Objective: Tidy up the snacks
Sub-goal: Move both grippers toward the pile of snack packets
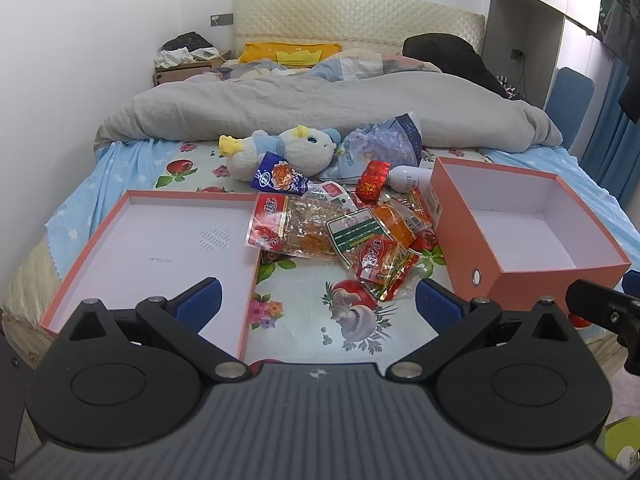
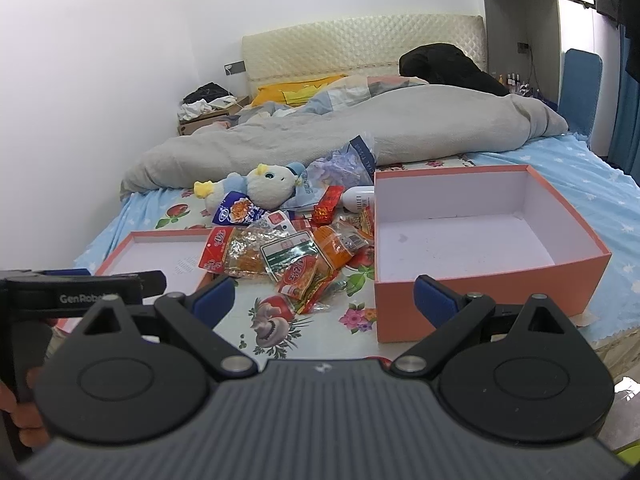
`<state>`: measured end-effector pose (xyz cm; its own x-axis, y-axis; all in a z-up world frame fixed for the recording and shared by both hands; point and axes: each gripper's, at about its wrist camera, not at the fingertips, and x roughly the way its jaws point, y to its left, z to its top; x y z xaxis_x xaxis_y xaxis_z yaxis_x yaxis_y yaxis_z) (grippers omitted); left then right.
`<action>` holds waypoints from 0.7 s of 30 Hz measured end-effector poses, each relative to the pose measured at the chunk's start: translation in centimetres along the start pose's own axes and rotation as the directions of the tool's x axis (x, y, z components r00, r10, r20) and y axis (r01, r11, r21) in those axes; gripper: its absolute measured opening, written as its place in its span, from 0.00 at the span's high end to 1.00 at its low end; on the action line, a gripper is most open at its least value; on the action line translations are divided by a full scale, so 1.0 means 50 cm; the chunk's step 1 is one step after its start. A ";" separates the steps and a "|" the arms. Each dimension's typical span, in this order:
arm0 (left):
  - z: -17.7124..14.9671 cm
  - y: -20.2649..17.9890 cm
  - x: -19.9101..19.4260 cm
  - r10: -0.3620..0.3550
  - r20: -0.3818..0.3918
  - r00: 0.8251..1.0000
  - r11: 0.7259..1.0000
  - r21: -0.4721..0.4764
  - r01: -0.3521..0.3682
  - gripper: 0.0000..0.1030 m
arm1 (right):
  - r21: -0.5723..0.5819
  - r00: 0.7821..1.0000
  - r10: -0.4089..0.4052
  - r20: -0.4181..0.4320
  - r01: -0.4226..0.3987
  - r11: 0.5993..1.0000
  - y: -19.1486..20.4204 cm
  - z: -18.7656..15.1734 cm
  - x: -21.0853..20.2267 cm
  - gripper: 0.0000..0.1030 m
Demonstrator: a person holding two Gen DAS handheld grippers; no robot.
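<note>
**Snack pile between two open boxes, both grippers empty**

We hold both grippers low at the bed's near edge, nothing picked yet. Left gripper (image 1: 318,304) is spread wide, jaws empty. Right gripper (image 2: 324,300) is spread wide too, nothing between the pads.

Risks first. The snacks (image 1: 344,232) lie in an overlapping heap of slick, crinkly packets, so we judge a pinch could lift two at once or slide off the film. One red packet (image 1: 266,220) hangs over the lid (image 1: 160,236) rim at its 3 o'clock side; a nudge could tip it in or drag the lid. The bed is soft, so pressing down may sink the sheet & let a packet slip away. A plush (image 1: 280,152), a white bottle (image 1: 408,178) & a pale bag (image 1: 376,144) sit at 12 o'clock of the heap, touching or just beside it. We could grab a non-snack by mistake. The grippers are near each other; the right one shows at the left view's 3 o'clock edge, so a clash is possible if both go for the middle.

Position: from the left gripper the heap is at 12 to 1 o'clock, near, lid at 10, box (image 1: 524,232) at 2. From the right gripper the heap (image 2: 288,252) is at 11 o'clock, box (image 2: 480,236) at 1, just beside.
</note>
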<state>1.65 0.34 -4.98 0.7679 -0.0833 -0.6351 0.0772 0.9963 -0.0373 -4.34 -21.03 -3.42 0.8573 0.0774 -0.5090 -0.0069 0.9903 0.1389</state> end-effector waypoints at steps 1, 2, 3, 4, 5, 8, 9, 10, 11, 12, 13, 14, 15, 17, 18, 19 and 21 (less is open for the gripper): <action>-0.002 0.000 0.000 0.001 0.000 1.000 1.000 -0.001 -0.001 0.00 | 0.003 1.000 0.002 -0.002 -0.002 1.000 0.000 0.000 0.001 0.05; -0.004 0.002 0.002 0.003 -0.002 1.000 1.000 -0.002 -0.003 0.00 | 0.002 1.000 0.002 -0.003 -0.002 1.000 0.001 0.000 0.001 0.05; -0.006 0.004 0.004 0.004 -0.006 1.000 1.000 -0.003 -0.004 0.00 | 0.000 1.000 0.002 -0.005 -0.002 1.000 0.001 0.000 0.002 0.05; -0.008 0.004 0.006 0.005 -0.010 1.000 1.000 -0.005 -0.005 0.00 | -0.004 1.000 0.001 -0.006 -0.002 1.000 0.002 -0.002 0.003 0.05; -0.009 0.006 0.008 0.006 -0.011 1.000 1.000 -0.006 -0.006 0.00 | -0.005 1.000 0.002 -0.007 -0.002 1.000 0.002 -0.003 0.004 0.05; -0.014 0.012 0.011 0.009 -0.016 1.000 1.000 -0.009 -0.009 0.00 | -0.005 1.000 0.008 -0.013 -0.008 1.000 0.001 -0.004 0.006 0.05; -0.015 0.015 0.012 0.009 -0.017 1.000 1.000 -0.010 -0.010 0.00 | -0.005 1.000 0.008 -0.014 -0.009 1.000 0.002 -0.004 0.007 0.05; -0.016 0.016 0.014 0.010 -0.021 1.000 1.000 -0.011 -0.010 0.00 | -0.004 1.000 0.011 -0.016 -0.011 1.000 0.002 -0.004 0.008 0.05; -0.017 0.017 0.015 0.011 -0.022 1.000 1.000 -0.012 -0.011 0.00 | -0.002 1.000 0.013 -0.018 -0.013 1.000 0.002 -0.006 0.009 0.05; -0.018 0.018 0.016 0.012 -0.023 1.000 1.000 -0.013 -0.012 0.00 | -0.001 1.000 0.014 -0.020 -0.014 1.000 0.001 -0.006 0.010 0.05; -0.018 0.019 0.018 0.011 -0.025 1.000 1.000 -0.014 -0.012 0.00 | -0.002 1.000 0.015 -0.022 -0.015 1.000 0.002 -0.008 0.012 0.05; -0.019 0.020 0.021 0.010 -0.027 1.000 1.000 -0.015 -0.011 0.00 | -0.006 1.000 0.013 -0.022 -0.013 1.000 0.002 -0.010 0.013 0.05; -0.021 0.019 0.024 0.009 -0.031 0.999 1.000 -0.015 -0.009 0.00 | -0.014 1.000 0.007 -0.020 -0.008 1.000 0.004 -0.012 0.014 0.05; -0.023 0.021 0.035 0.009 -0.044 0.999 1.000 -0.012 -0.010 0.00 | -0.029 1.000 0.001 -0.018 -0.001 1.000 0.006 -0.015 0.018 0.05; -0.023 0.022 0.041 0.010 -0.051 0.999 1.000 -0.010 -0.010 0.00 | -0.030 1.000 0.002 -0.020 -0.002 1.000 0.006 -0.017 0.020 0.05; -0.023 0.022 0.047 0.010 -0.057 0.998 1.000 -0.008 -0.011 0.00 | -0.030 1.000 0.002 -0.022 -0.002 1.000 0.006 -0.018 0.023 0.05; -0.024 0.024 0.060 0.014 -0.066 0.998 1.000 -0.008 -0.014 0.00 | -0.034 1.000 -0.004 -0.027 0.003 0.999 0.005 -0.023 0.031 0.05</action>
<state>3.28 1.31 -7.83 0.7249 -0.0682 -0.6855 0.0613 0.9975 -0.0344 -3.59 -20.51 -5.14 0.8429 0.0770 -0.5326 -0.0223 0.9939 0.1084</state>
